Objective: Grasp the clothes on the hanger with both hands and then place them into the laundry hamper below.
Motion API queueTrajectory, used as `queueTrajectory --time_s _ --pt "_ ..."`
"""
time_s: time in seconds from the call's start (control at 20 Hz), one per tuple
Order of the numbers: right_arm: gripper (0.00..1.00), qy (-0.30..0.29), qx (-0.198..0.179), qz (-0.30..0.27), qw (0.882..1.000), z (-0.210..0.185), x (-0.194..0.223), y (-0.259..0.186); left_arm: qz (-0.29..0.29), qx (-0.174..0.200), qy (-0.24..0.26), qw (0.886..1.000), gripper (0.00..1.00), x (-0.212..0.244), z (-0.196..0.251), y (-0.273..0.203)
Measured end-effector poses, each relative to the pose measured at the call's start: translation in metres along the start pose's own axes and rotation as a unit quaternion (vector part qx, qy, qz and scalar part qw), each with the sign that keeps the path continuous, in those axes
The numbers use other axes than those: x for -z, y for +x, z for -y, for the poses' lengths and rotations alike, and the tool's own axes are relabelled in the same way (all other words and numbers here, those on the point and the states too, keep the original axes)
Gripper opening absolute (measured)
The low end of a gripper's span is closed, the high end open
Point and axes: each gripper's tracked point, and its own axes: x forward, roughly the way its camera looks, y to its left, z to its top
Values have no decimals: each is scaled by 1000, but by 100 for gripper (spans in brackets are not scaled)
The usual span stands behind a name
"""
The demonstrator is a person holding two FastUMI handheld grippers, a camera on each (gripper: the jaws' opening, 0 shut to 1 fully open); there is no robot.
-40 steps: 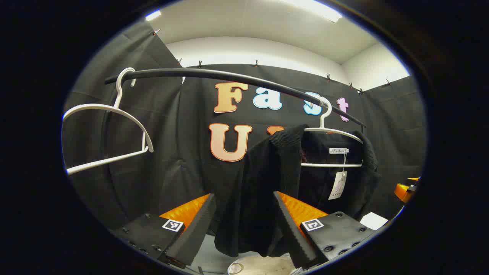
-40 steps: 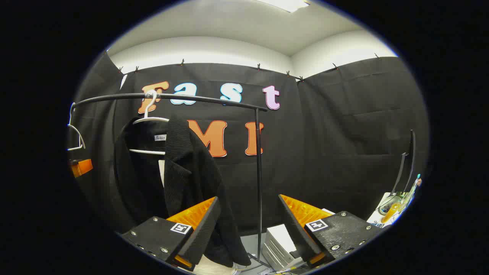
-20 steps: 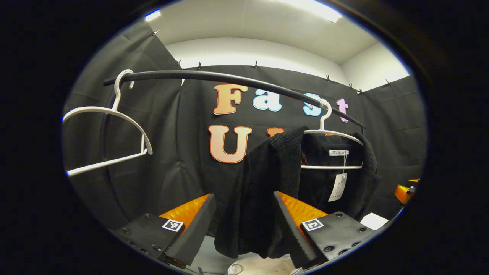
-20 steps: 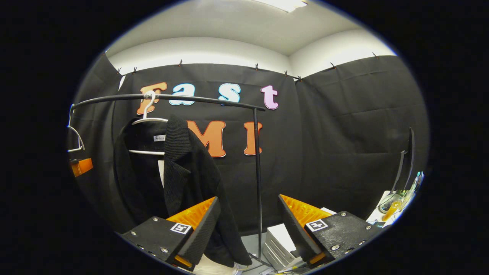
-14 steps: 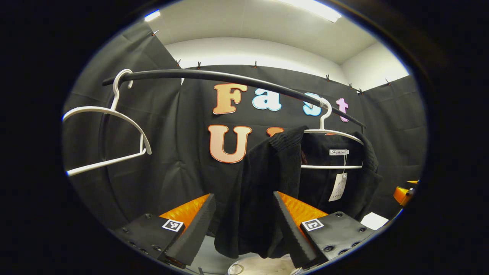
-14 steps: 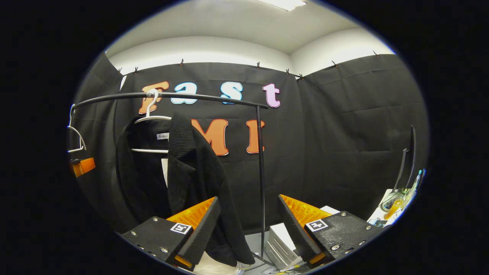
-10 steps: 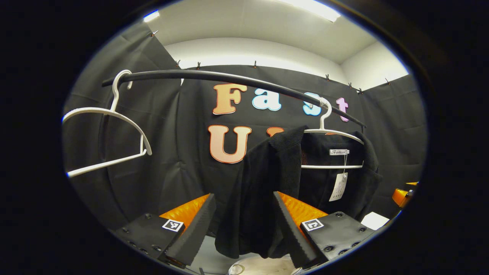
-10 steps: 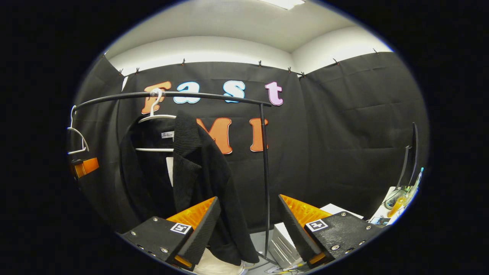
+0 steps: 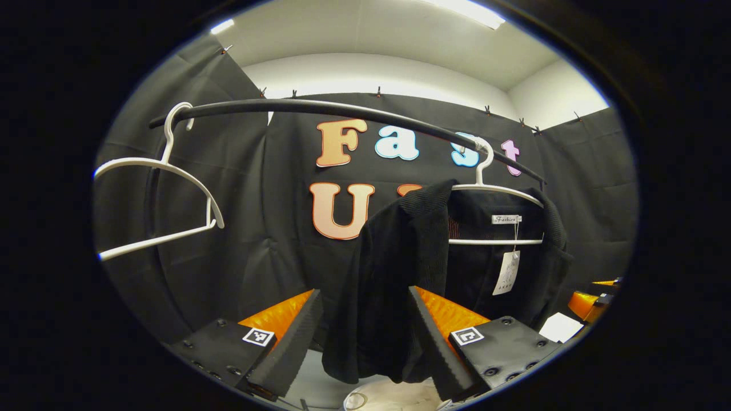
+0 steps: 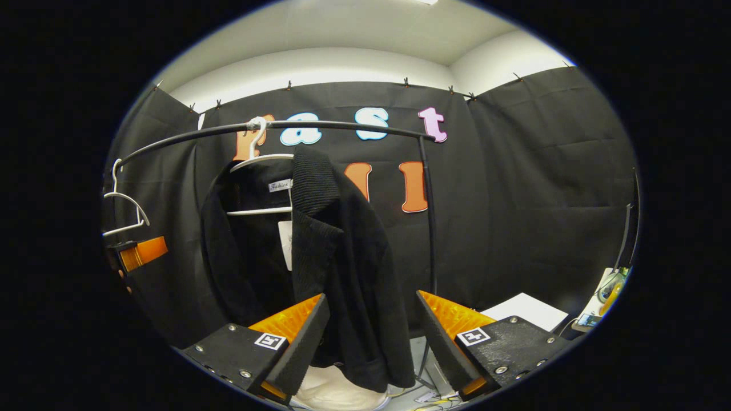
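Note:
A black jacket (image 9: 400, 274) (image 10: 337, 268) hangs on a white hanger (image 9: 494, 188) (image 10: 260, 162) from a black rail (image 9: 342, 111) (image 10: 320, 127). A white paper tag (image 9: 507, 273) dangles inside its collar. In the left gripper view my left gripper (image 9: 365, 334) is open, its fingers framing the jacket's left front, apart from the cloth. My right gripper (image 10: 371, 337) is open too, with the jacket's right front hanging between its fingers, farther off. The pale rim of the laundry hamper (image 9: 394, 395) (image 10: 337, 391) shows under the jacket. The left gripper (image 10: 137, 254) also shows at the left edge of the right gripper view.
An empty white hanger (image 9: 157, 194) (image 10: 123, 208) hangs at the rail's left end. The rail's upright post (image 10: 429, 228) stands just right of the jacket. A white box (image 10: 528, 311) and a cluttered table edge (image 10: 605, 297) lie at the right.
My right gripper has swung left toward the jacket, which now sits nearer the view's centre and looks larger. The left gripper's view has shifted only slightly; both grippers stay open.

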Motion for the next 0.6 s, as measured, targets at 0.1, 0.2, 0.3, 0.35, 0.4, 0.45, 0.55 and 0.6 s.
queueTrajectory --time_s 0.1,0.2,0.3,0.35,0.4,0.45,0.55,0.6 --pt "93 6 -16 -6 1000 -12 5 12 -3 -2 1 1000 96 3 -2 1" --pt "93 6 -25 -9 1000 -21 10 25 -7 -4 2 1000 96 6 -5 3" --pt "93 4 -28 -14 999 -23 16 36 -10 -7 3 1000 96 7 -5 6" --pt "93 6 -31 -18 999 -24 20 43 -10 -7 3 1000 93 6 -5 7" --pt "93 10 -32 -21 999 -25 22 50 -10 -6 3 1000 97 7 -5 7" --pt "93 12 -32 -22 999 -25 25 54 -10 -6 5 1000 97 7 -4 9" --pt "89 14 -32 -26 999 -24 29 66 -12 -3 7 1000 97 10 -3 14" --pt "93 17 -33 -28 999 -25 31 72 -14 -2 6 1000 93 11 -2 15"
